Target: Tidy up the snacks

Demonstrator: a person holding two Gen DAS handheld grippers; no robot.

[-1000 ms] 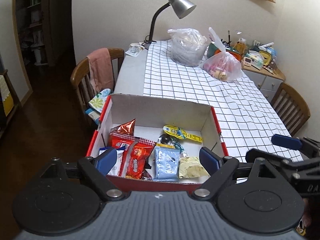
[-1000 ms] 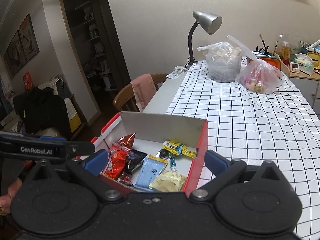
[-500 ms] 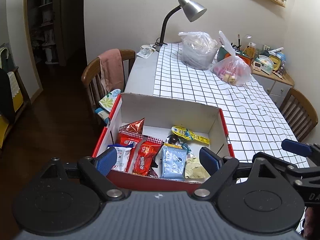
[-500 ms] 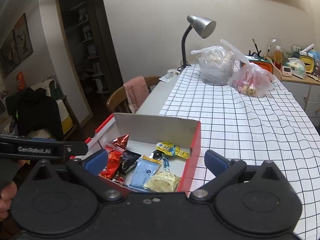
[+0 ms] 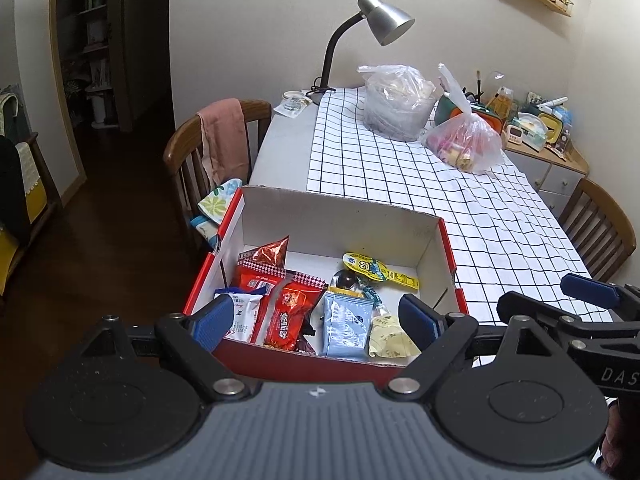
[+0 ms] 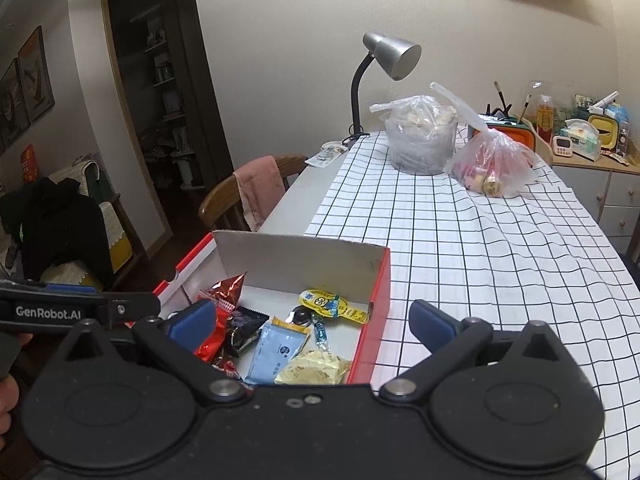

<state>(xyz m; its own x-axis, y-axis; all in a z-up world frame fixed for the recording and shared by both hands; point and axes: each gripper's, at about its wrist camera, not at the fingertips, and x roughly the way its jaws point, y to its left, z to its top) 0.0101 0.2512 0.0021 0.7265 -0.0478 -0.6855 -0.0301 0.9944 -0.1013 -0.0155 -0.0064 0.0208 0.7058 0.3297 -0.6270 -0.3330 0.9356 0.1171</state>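
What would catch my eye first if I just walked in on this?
Probably the red box at the table's near end, its snacks a bright jumble inside. Two black grippers, left and right, hang open just above it, holding nothing. Farther back, two plastic bags sit under a silver lamp.

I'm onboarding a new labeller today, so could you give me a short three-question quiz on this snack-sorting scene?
1. True or false: the left gripper is shut on a packet.
2. Which lies nearest the box's far wall? A) light blue packet B) yellow packet C) pale cream packet
3. Fill in: the desk lamp stands at the table's ____ end.

Key: 1 false, both it and the right gripper are open and empty; 2 B; 3 far.
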